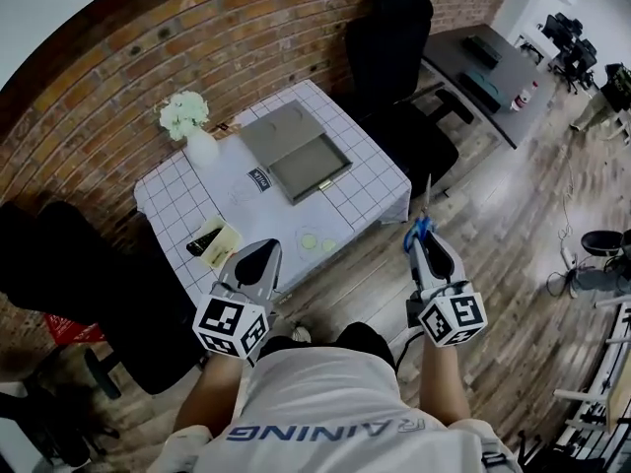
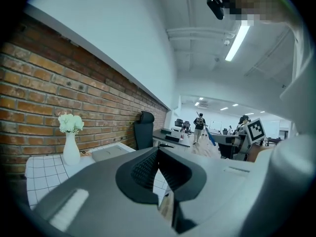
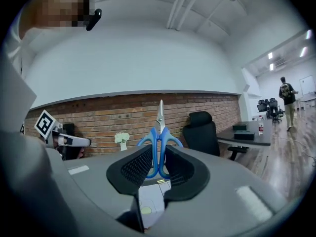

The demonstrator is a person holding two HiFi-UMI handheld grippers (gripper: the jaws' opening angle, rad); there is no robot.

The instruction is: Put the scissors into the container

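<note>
Gripping scissors (image 3: 159,132) by the handles, right gripper (image 3: 158,154) risks them swivelling loose; left gripper (image 2: 158,152) clenched, empty.

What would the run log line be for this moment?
right hand-held gripper: shut on scissors, blades up | left hand-held gripper: shut, empty | container: open on table, scissors not yet in

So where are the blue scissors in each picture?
Head view: blue-handled metal scissors right of centre, blades pointing up.
Left gripper view: small, right of centre, far off.
Right gripper view: dead centre, upright between the jaws.
Shared landmark: white vase of white flowers.
</note>
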